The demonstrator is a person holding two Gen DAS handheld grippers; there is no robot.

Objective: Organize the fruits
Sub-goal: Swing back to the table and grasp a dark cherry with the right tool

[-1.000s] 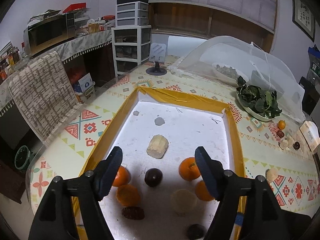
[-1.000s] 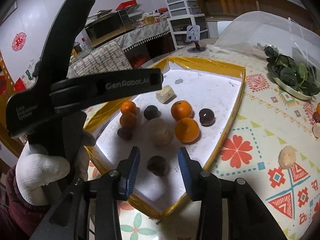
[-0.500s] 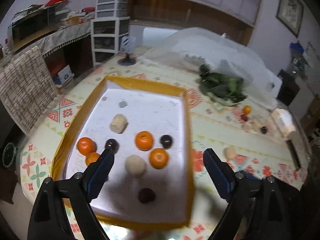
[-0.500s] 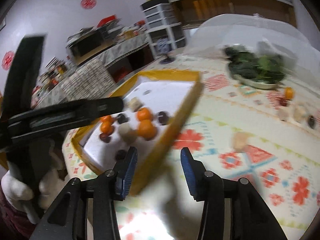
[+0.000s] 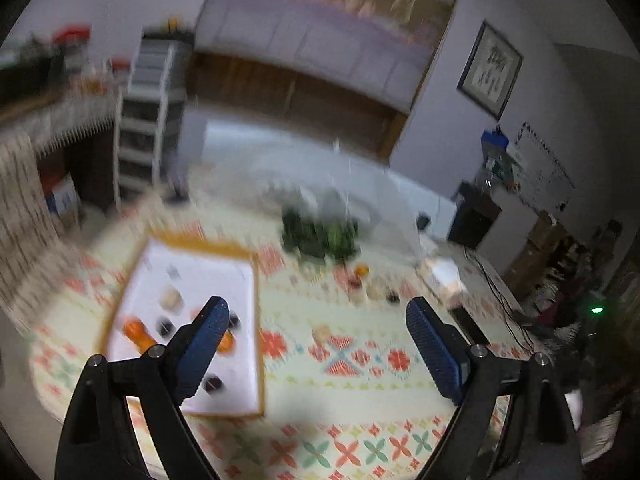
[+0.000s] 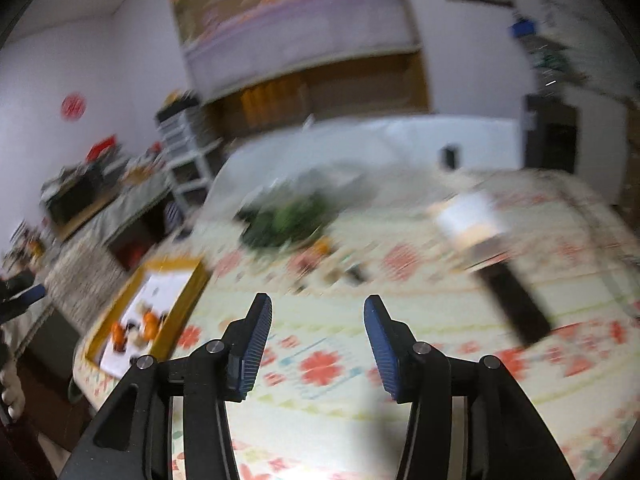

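Observation:
Both views are motion-blurred. A yellow-rimmed white tray (image 5: 248,272) lies at lower left in the left wrist view, with several oranges (image 5: 134,330) and dark fruits (image 5: 212,383) in it. My left gripper (image 5: 316,320) is open and empty, high above the patterned tablecloth to the right of the tray. Loose fruits lie on the cloth: a pale one (image 5: 321,334) and a small group with an orange (image 5: 362,270). My right gripper (image 6: 318,316) is open and empty above the cloth; the tray (image 6: 192,288) is far left in its view.
A plate of green leaves (image 5: 318,236) stands under a white mesh food cover (image 5: 384,196) at the back. A white box with a dark strip (image 6: 472,216) lies on the right of the table. Drawers (image 5: 148,120) and a chair stand beyond the table's left edge.
Both grippers have risen and swung right, away from the tray. The tray has shifted to the left in both views. Both stay open and empty.

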